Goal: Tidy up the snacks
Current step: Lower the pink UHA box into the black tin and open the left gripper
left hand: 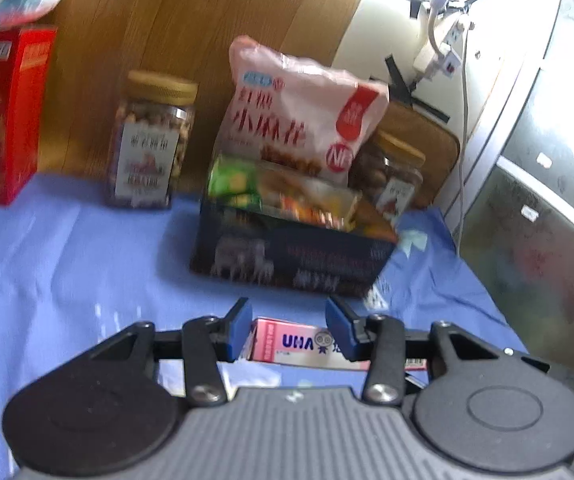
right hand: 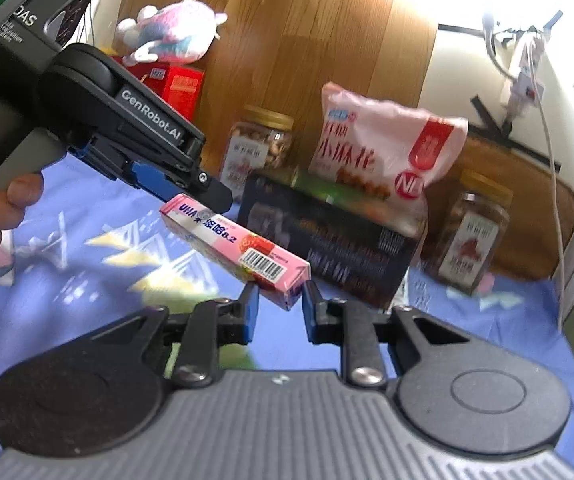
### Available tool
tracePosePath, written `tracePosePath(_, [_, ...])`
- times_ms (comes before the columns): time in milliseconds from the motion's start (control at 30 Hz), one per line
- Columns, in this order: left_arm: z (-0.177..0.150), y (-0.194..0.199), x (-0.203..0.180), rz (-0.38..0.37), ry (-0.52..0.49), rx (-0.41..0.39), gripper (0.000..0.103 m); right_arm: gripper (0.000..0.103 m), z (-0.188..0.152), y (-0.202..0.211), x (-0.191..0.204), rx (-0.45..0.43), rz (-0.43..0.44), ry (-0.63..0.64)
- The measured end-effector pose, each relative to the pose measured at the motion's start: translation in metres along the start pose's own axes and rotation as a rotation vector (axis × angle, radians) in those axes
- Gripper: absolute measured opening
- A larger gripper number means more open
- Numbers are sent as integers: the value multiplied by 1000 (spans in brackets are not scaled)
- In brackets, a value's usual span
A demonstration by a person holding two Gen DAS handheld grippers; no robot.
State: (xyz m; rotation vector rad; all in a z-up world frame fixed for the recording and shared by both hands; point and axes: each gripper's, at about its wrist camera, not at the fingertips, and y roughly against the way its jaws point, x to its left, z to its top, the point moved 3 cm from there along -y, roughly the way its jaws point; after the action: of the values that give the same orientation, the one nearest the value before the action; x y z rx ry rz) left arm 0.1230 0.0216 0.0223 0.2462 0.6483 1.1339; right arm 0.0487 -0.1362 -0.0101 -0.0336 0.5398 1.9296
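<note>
free: blue cloth [left hand: 67,248] left of dark box [left hand: 287,256] | blocked: jar [left hand: 151,140], red box [left hand: 3,116] behind

Two gold-lidded clear snack jars [right hand: 261,148], one pink candy box [right hand: 239,246], one dark carton [right hand: 327,240], one pink-white snack bag [right hand: 383,148], one red box [left hand: 3,116].

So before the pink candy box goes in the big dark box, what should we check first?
1. Left gripper grips one end of the long pink cardboard candy box: ok.
2. Right gripper pinches the other end: ok.
3. Candy box lifted off the blue cloth: ok.
4. Dark rectangular storage box has free room: cannot tell; the pink snack bag and green packet fill what shows.
5. Glass jars with gold lids stand clear of the path: ok.
</note>
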Motion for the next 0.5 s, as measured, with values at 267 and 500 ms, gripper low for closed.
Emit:
tracePosePath(267, [61,-33,10,16,-1,-65,41,26,33,-47,-25,-79,-46,37])
tracePosePath(500, [88,-85,18,39,6,-59,41,26,38,-95,-51,-62,-84,47])
